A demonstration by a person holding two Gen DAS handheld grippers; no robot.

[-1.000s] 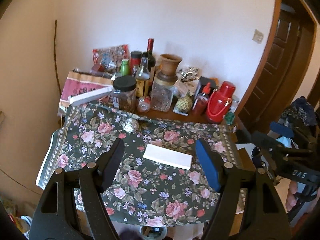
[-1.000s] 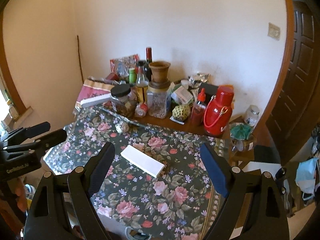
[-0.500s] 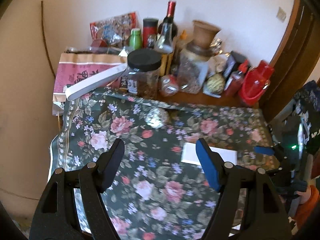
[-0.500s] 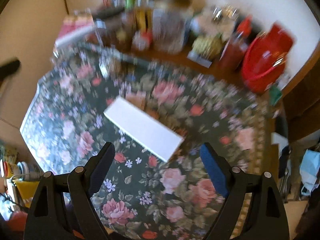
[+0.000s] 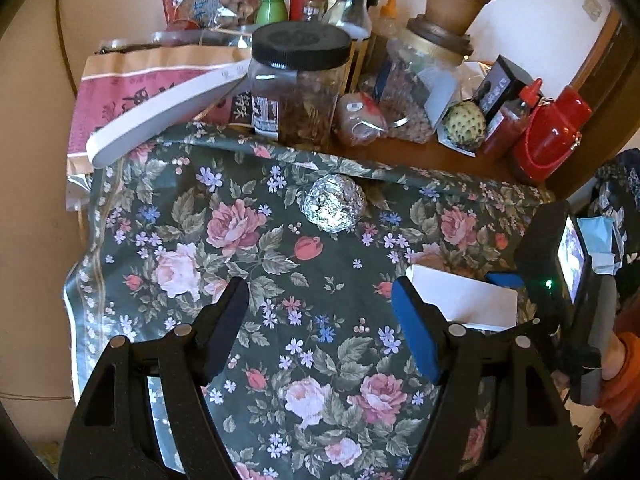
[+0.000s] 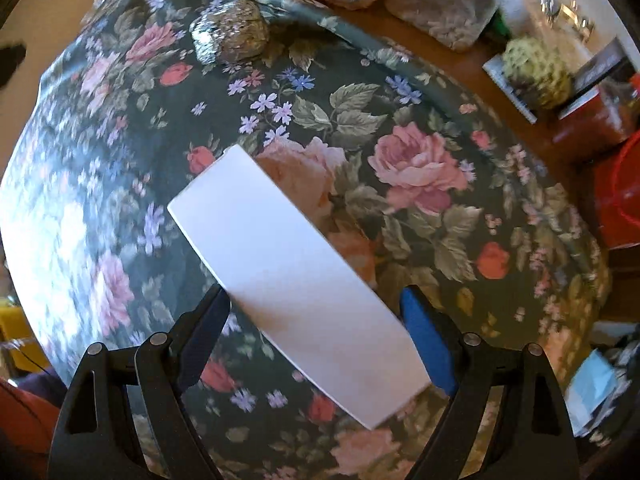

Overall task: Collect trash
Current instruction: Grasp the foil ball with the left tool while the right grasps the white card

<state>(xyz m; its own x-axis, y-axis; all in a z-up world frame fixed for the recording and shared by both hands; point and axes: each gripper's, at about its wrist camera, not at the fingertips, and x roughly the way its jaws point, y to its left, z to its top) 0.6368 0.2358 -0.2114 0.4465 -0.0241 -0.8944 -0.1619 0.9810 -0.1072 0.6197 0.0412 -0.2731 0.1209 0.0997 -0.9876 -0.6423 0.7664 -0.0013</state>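
Note:
A flat white box [image 6: 296, 280] lies on the floral tablecloth [image 6: 420, 208]; it also shows in the left wrist view [image 5: 464, 300]. A crumpled foil ball [image 5: 334, 207] sits near the cloth's far edge, also in the right wrist view [image 6: 230, 36]. My right gripper [image 6: 314, 320] is open, low over the white box, with its near part between the fingers. My left gripper [image 5: 320, 304] is open and empty above the cloth, short of the foil ball, with the white box to its right.
Jars, bottles, a snack bag and a red thermos [image 5: 550, 136] crowd the back of the table. A black-lidded jar [image 5: 298, 84] and a long white box [image 5: 160, 116] stand just behind the cloth. The right gripper's body [image 5: 568, 264] is at the right edge.
Both grippers have moved down and forward toward the table. The right one has closed in on the white box; the left one has shifted left toward the foil ball.

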